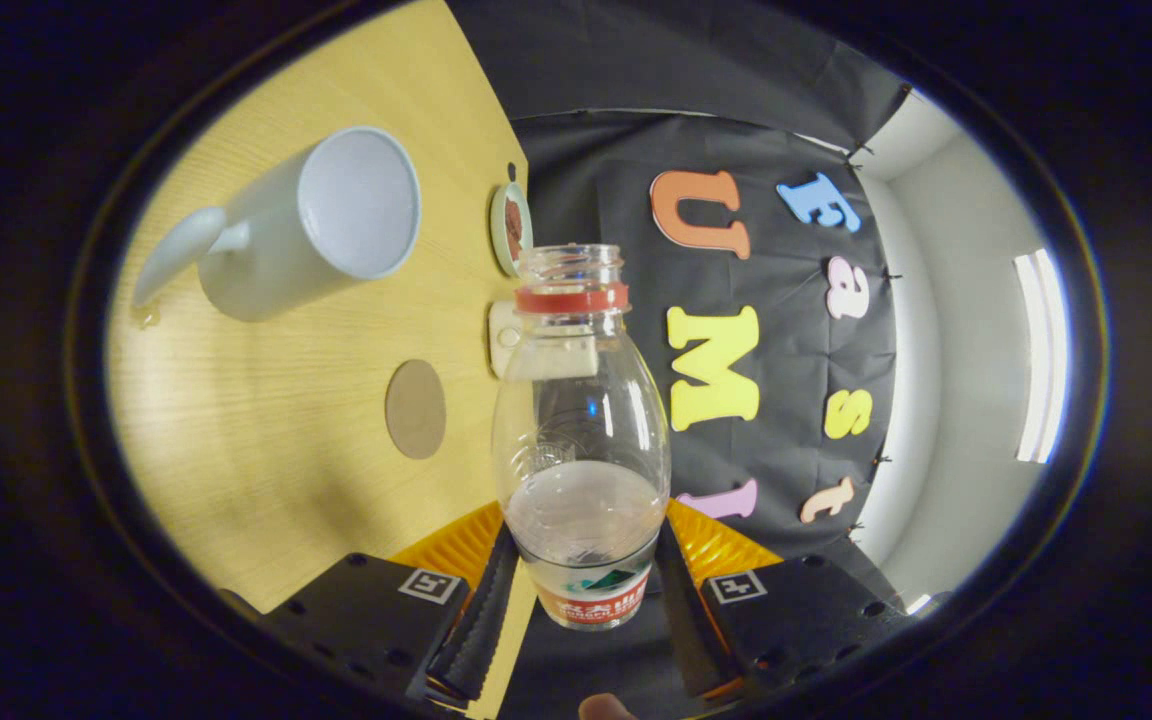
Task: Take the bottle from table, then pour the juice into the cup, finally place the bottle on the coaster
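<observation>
Pale wooden tabletop runs away from the camera and appears turned on its side, with the dark cloth wall of the booth beyond its far edge. Nearest to the camera, the gripper has its two fingers clamped on the lower part of a clear plastic bottle, one finger pressing on each side at the height of the label. The bottle stands straight out between the fingers (its cap is off, and a red ring sits under the open neck), and a small amount of cloudy liquid lies in its lower part. A fingertip of the person shows just under the base of the bottle. A little further, beside the body of the bottle, a round brown coaster lies flat on the tabletop, apart from the other things. A small white object sits at the edge of the tabletop, partly hidden behind the shoulder of the bottle. Beyond the coaster stands a white cup with a handle, its open mouth facing the camera; I cannot tell if something is inside. Farthest, near the far edge, is a small round dish with something brown in it.
</observation>
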